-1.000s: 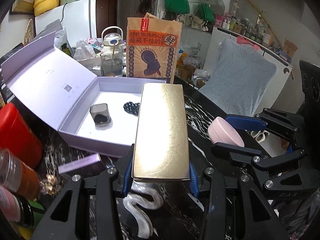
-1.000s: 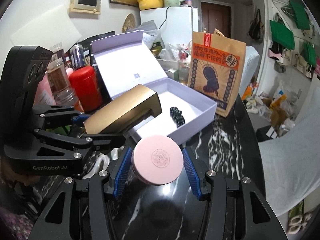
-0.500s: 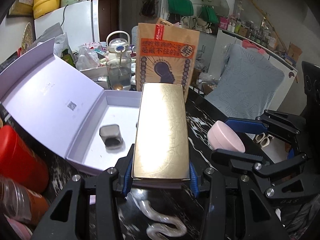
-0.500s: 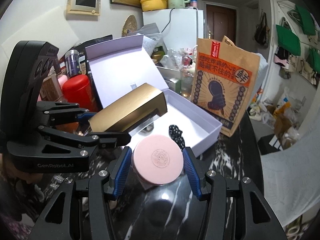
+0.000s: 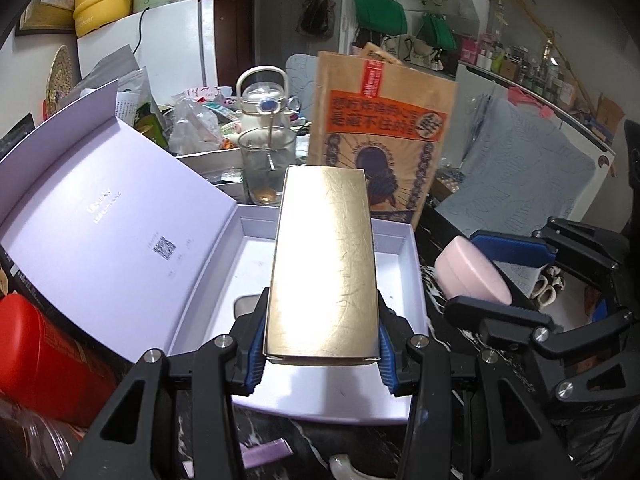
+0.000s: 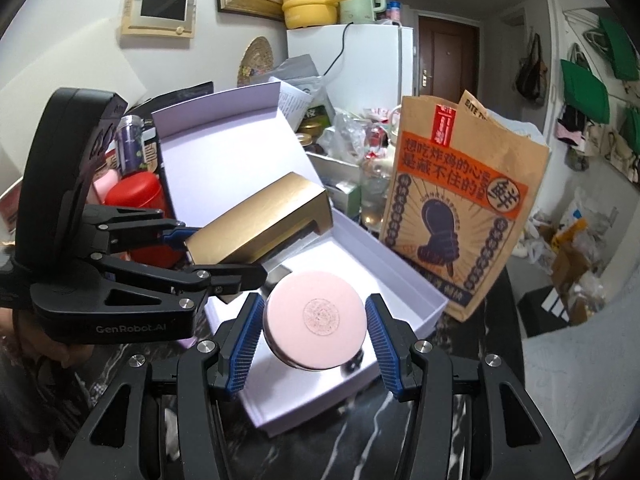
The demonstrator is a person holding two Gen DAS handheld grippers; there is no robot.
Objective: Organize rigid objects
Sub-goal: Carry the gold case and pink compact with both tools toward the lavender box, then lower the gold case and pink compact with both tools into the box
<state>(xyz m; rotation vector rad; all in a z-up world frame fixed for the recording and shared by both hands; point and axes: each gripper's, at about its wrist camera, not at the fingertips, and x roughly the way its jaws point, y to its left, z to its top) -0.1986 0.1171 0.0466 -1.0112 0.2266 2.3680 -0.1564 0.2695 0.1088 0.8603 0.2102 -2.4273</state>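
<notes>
Two close wrist fisheyes, angled down past their tools, both sharing the lavender box

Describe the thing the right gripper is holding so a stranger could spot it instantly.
Find the open lilac gift box in front of the brown paper bag. Above its near end the right gripper clamps a round pink case. It is a flat pale pink disc with an embossed emblem on its lid, unlike the long gold box beside it.

Even indoor light, glare on the gold box, strong fisheye warping, dark corners.
</notes>
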